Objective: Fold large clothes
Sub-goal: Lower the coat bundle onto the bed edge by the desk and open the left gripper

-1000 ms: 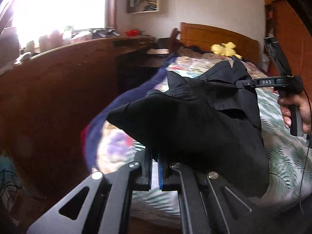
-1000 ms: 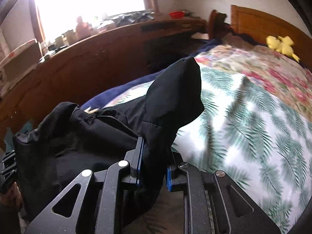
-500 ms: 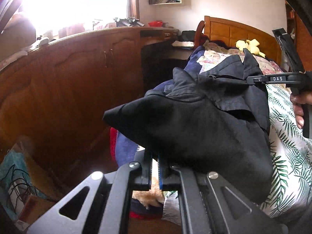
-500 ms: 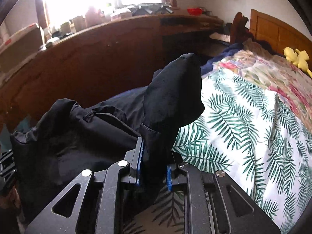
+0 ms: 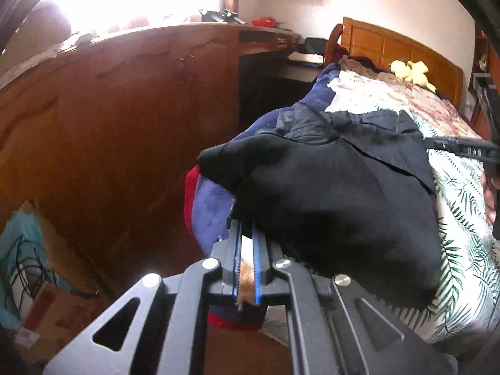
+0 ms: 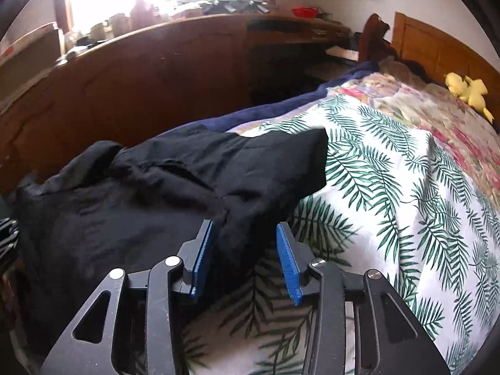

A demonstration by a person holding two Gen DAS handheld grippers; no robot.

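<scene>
A black garment lies bunched on the near edge of the bed, over the palm-leaf bedspread. In the left wrist view my left gripper has its jaws close together at the garment's near edge; the cloth drapes over the fingertips and hides the grip. In the right wrist view my right gripper is open, blue pads apart on either side of a flap of the garment, which has dropped flat onto the bed. The right gripper also shows in the left wrist view, at the garment's far right corner.
A long wooden cabinet runs along the bed's left side. A wooden headboard and a yellow soft toy are at the far end. A blue and red blanket hangs off the bed edge. Cardboard boxes stand on the floor at left.
My right gripper has opened and let go of the garment flap, which fell from upright to flat on the bed. The garment has come down onto the bed edge.
</scene>
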